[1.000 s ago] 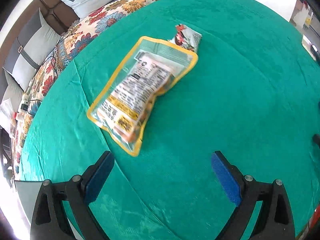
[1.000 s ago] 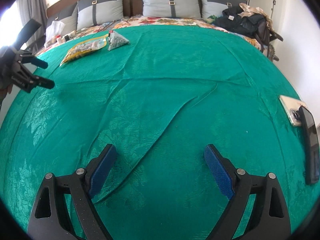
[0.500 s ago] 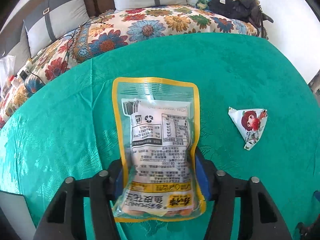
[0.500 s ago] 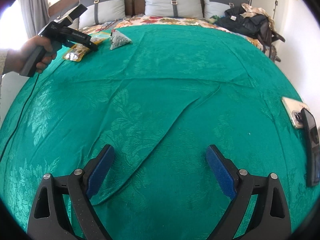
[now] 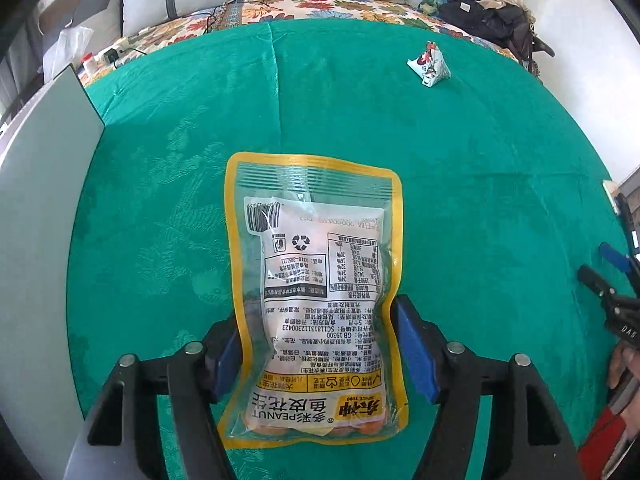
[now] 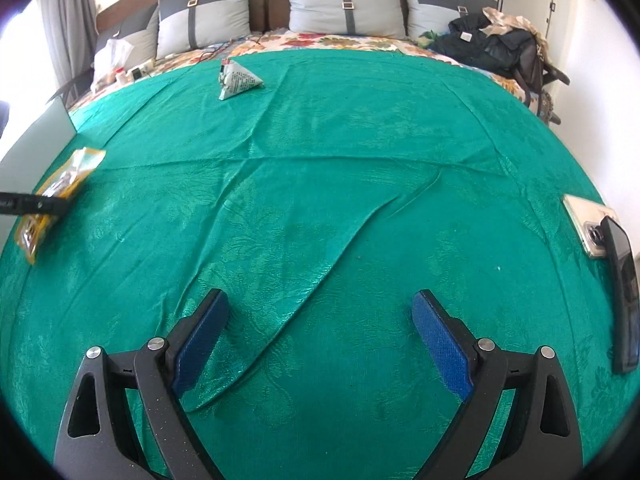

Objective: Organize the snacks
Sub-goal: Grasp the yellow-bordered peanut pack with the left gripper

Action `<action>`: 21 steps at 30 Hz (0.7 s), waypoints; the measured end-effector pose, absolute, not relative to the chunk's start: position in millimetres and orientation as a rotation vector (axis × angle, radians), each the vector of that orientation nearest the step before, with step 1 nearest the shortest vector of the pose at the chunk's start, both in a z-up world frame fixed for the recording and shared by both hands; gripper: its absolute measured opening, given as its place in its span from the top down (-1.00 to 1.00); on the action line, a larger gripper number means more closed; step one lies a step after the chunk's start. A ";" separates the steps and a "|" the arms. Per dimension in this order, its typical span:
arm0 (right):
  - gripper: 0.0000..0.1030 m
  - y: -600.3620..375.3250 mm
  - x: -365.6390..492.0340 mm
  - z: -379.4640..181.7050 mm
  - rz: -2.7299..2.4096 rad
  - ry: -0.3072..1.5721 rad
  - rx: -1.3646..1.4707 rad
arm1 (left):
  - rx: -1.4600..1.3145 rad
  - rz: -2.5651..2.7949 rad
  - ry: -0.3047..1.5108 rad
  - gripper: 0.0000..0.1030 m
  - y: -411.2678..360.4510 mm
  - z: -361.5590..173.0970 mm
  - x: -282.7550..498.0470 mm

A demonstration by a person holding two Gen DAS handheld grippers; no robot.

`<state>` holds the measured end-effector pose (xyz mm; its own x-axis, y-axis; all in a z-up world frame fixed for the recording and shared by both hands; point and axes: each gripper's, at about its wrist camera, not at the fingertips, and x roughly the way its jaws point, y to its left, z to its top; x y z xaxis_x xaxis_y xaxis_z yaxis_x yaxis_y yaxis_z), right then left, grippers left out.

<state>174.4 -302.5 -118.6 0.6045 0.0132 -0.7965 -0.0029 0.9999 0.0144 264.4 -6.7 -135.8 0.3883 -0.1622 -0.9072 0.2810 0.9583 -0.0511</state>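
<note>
My left gripper (image 5: 316, 344) is shut on a yellow-edged peanut bag (image 5: 316, 280) and holds it above the green bedspread (image 5: 460, 184). The bag's printed back faces the camera. In the right wrist view the same bag (image 6: 60, 188) hangs at the far left in the left gripper (image 6: 40, 205). A small white triangular snack pack (image 5: 430, 65) lies far back on the spread; it also shows in the right wrist view (image 6: 237, 78). My right gripper (image 6: 318, 332) is open and empty, low over the wrinkled spread; it also shows in the left wrist view (image 5: 612, 280).
A grey flat panel (image 5: 40, 200) stands along the bed's left edge. Two phones (image 6: 608, 248) lie at the right edge. Grey pillows (image 6: 344, 8) and a dark bag (image 6: 492, 48) sit at the head. Small items (image 6: 120, 72) sit at the back left.
My left gripper closed on the peanut bag, lifted it and carried it back and left, away from the triangular pack. The right gripper barely moved.
</note>
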 end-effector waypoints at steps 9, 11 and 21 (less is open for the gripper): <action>-0.84 -303.0 174.4 -118.5 0.009 0.922 0.011 | 0.096 -0.218 0.950 -1.00 4.8 -147.6 254.6; -0.85 -303.0 174.2 -118.4 0.009 0.922 0.012 | 0.095 -0.217 0.950 -1.00 8.7 -149.5 254.2; -0.77 -287.8 219.0 -83.3 0.153 0.913 -0.057 | 0.087 -0.216 0.950 -1.00 8.6 -150.1 255.0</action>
<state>219.0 -287.8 -83.3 0.6016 0.1081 -0.7915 -0.1567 0.9875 0.0157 255.0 8.6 -150.1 0.5616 -0.1453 -0.8145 0.2216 0.9749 -0.0211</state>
